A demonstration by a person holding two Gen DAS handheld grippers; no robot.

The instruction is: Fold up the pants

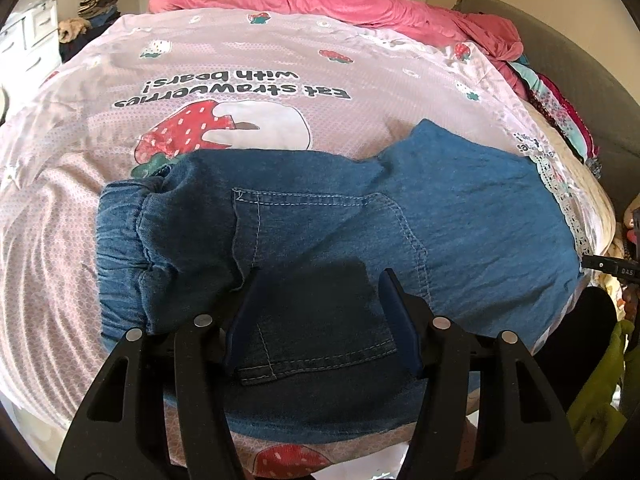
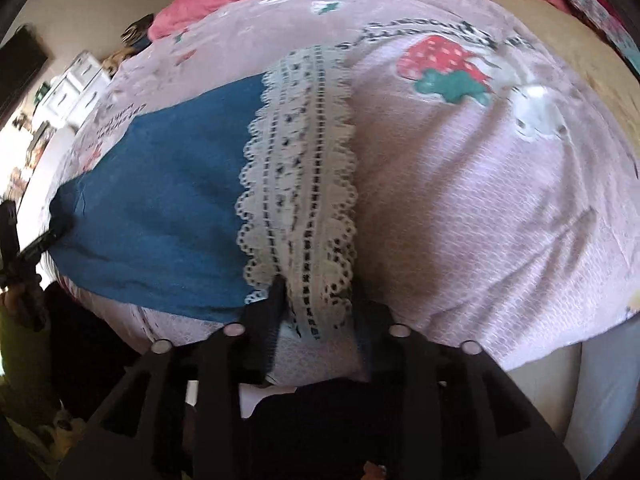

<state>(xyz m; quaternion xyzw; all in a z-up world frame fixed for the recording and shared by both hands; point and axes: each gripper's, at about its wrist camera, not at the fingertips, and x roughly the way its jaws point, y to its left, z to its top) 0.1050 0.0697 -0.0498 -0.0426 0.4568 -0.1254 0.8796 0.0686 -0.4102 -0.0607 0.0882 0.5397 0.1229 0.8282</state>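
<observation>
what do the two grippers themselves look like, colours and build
Both are matte black plastic with angular linkage arms that have triangular cut-outs and round silver pivot pins. The left gripper carries two dark navy blue finger pads. The right gripper has the same black frame and pins; its fingers look dark, though blur hides their exact colour. No cables, sleeves or markings show on either frame.
</observation>
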